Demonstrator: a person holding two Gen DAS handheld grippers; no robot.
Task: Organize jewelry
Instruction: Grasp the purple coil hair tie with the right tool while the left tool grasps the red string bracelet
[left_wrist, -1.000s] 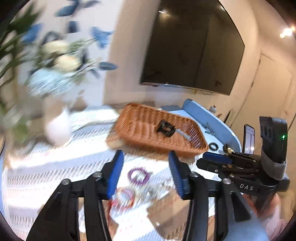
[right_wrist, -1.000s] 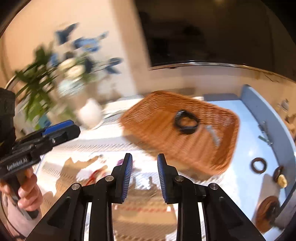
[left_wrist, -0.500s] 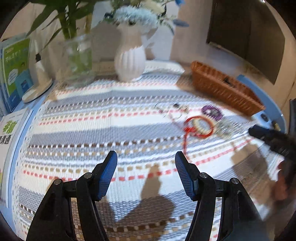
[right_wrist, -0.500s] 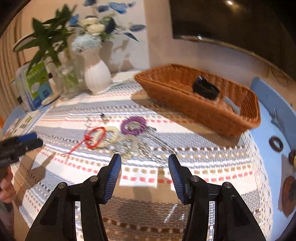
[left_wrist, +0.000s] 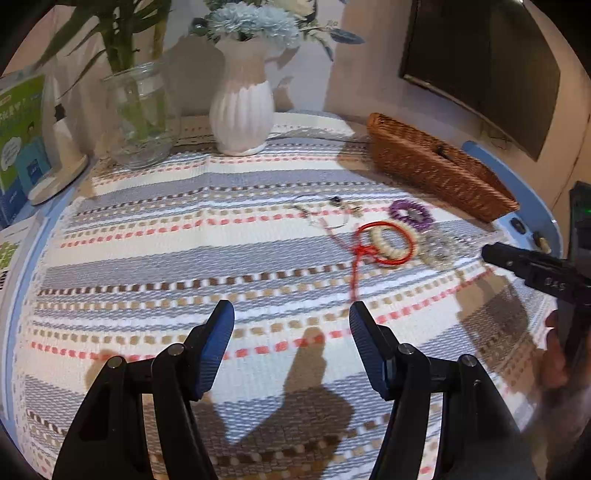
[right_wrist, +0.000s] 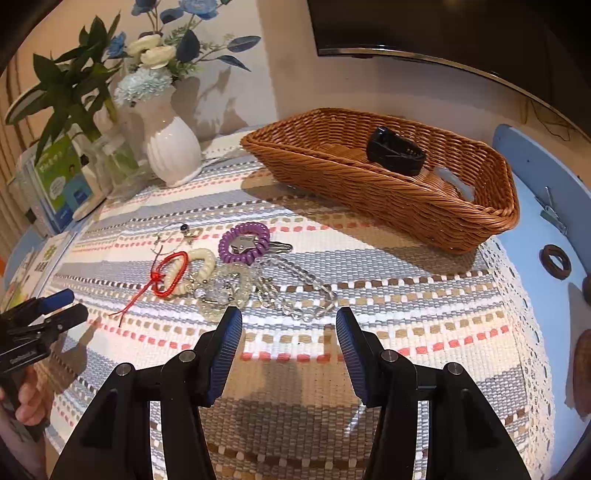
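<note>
Bracelets (right_wrist: 207, 273) beside wicker basket (right_wrist: 369, 192)

A cluster of jewelry lies flat on the striped cloth. A purple coil band (right_wrist: 243, 242) with a silver star charm inside sits at the cluster's 12 o'clock. At its 8 o'clock a cream coil band (right_wrist: 201, 267) overlaps a red cord loop (right_wrist: 170, 274), whose knotted tail trails toward 7 o'clock. A clear bead bracelet (right_wrist: 225, 291) lies at 6 o'clock, and a clear chain (right_wrist: 295, 286) runs toward 4 o'clock. Thin wire earrings (right_wrist: 177, 236) lie at 10 o'clock. The wicker basket (right_wrist: 406, 199), at 2 o'clock, holds a black band (right_wrist: 395, 151).
</note>
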